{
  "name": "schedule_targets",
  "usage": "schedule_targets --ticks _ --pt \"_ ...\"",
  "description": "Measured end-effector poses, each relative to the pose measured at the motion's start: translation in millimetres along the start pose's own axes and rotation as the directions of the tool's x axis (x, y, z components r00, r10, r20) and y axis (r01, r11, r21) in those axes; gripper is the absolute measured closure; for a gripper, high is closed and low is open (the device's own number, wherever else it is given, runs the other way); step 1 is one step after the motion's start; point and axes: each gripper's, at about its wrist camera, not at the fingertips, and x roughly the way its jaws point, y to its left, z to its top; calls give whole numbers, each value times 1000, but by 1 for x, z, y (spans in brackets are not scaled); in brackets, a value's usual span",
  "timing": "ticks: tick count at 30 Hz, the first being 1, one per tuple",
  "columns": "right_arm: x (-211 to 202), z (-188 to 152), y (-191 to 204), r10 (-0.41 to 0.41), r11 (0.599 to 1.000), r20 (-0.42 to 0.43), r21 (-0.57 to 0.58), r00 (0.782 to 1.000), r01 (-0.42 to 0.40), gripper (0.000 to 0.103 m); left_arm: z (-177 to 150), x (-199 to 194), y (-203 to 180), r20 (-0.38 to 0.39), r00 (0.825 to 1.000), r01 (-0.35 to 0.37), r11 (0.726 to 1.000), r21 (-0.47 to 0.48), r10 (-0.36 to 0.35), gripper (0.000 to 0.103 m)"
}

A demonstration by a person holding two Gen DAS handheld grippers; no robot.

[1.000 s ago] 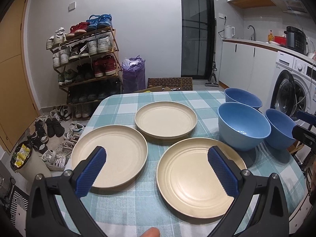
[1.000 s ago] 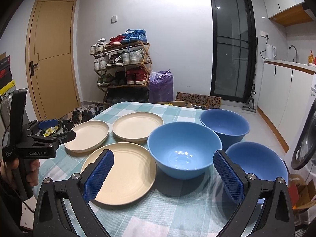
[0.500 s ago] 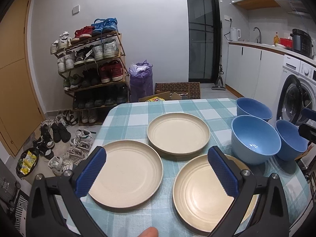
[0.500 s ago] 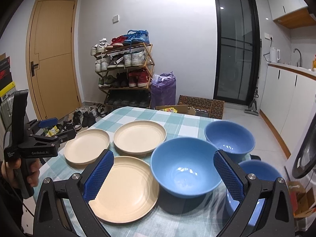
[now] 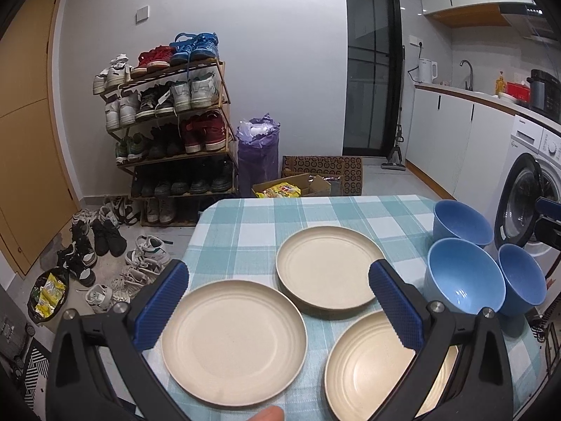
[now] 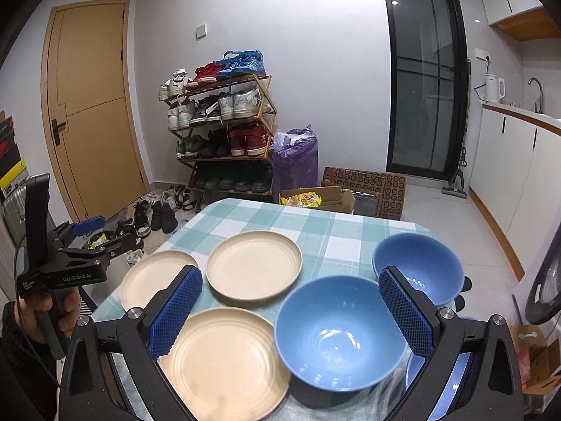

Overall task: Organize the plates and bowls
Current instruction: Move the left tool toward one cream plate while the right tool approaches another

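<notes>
A pale grey wall (image 6: 315, 35) backs a wooden shoe rack (image 5: 168, 133) crowded with sneakers, with more shoes scattered on the tiled floor (image 5: 105, 245). A tan wooden door (image 6: 94, 105) stands at left. A purple bag (image 5: 257, 154) and cardboard boxes (image 6: 364, 189) sit beside a dark glass door (image 6: 424, 80). White kitchen cabinets (image 5: 455, 140) and a washing machine (image 5: 533, 189) line the right side.

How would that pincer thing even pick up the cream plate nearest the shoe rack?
Probably by its raised rim. The left plate lies flat on the tablecloth, so its face gives no hold. The open left gripper could come from the near edge, one finger over the rim, one slipped under.
</notes>
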Motion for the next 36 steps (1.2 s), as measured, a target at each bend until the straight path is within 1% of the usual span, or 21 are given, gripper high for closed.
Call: schedule_targets --ticks 3,6,14,21,26,36 --pt "6 12 2 -5 1000 -8 -15 1000 5 0 5 5 3 -6 1000 1 1000 -2 -1 0" --pt "13 23 2 10 1000 -18 -14 1000 -10 0 10 11 3 -13 1000 0 1000 9 1 0" --pt "38 41 3 17 1000 -55 -2 998 -17 0 16 34 0 -49 999 16 1000 14 -16 0" --pt "66 52 5 8 1000 -104 -11 995 -9 0 18 56 2 -90 994 55 998 -11 -56 0" --pt "86 55 7 7 1000 -141 -20 990 -10 0 16 71 3 -118 991 59 998 -11 -60 0" --pt "130 50 3 7 1000 -226 -6 974 -9 0 11 101 4 -175 984 41 999 -12 -42 0"
